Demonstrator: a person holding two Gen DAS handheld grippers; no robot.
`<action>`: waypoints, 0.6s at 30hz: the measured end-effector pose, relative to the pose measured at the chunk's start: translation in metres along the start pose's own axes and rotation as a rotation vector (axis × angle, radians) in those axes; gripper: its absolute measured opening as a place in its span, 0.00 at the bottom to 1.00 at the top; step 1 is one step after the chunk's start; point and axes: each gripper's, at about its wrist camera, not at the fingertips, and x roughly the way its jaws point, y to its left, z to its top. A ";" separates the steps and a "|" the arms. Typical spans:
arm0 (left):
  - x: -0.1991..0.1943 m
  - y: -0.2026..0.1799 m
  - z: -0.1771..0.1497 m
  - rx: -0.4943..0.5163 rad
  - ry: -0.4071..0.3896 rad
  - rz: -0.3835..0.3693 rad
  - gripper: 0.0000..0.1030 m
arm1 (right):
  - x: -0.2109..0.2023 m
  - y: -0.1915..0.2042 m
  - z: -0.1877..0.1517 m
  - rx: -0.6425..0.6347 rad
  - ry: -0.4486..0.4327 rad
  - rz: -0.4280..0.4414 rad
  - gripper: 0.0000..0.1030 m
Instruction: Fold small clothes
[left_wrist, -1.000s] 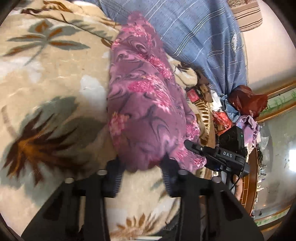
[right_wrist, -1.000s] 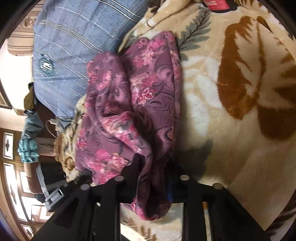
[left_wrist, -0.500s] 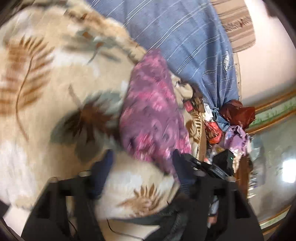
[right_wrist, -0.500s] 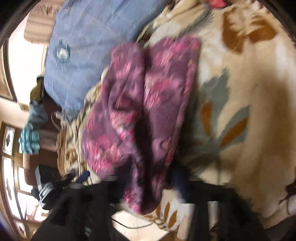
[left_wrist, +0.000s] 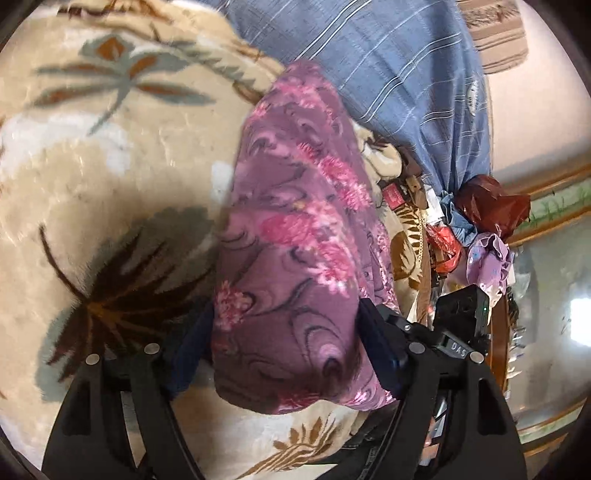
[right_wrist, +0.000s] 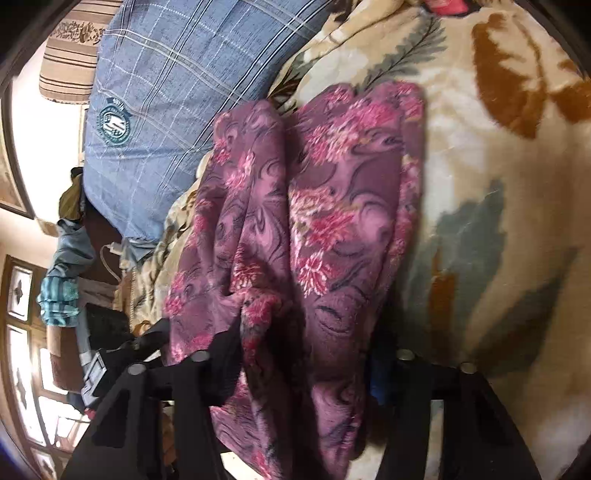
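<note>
A purple fleece garment with pink flowers (left_wrist: 295, 236) lies folded lengthwise on a beige leaf-print blanket (left_wrist: 110, 177). My left gripper (left_wrist: 284, 347) is open, its jaws wide apart either side of the garment's near end, not pinching it. In the right wrist view the same garment (right_wrist: 325, 221) shows as two long folds, its near end hanging down between the fingers. My right gripper (right_wrist: 303, 365) is open, jaws spread wide around that end. The other gripper shows in the left wrist view (left_wrist: 458, 332).
A blue striped pillow (left_wrist: 399, 74) lies beyond the garment's far end, also in the right wrist view (right_wrist: 166, 103). Clutter of clothes and bags (left_wrist: 480, 221) sits off the bed's right side. The blanket (right_wrist: 498, 184) spreads right of the garment.
Both grippers have opened from shut on the garment's near end to wide apart. The garment has dropped and lies loose on the blanket. Both cameras swung and settled back.
</note>
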 end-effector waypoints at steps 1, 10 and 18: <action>0.000 -0.002 0.000 0.004 -0.003 0.010 0.64 | 0.001 -0.002 0.000 0.003 0.002 0.003 0.39; -0.075 -0.010 -0.044 -0.033 -0.057 -0.015 0.49 | -0.020 0.018 -0.022 -0.046 0.023 0.181 0.26; -0.101 0.052 -0.112 -0.062 -0.039 0.090 0.60 | 0.037 0.051 -0.082 -0.219 0.289 0.017 0.42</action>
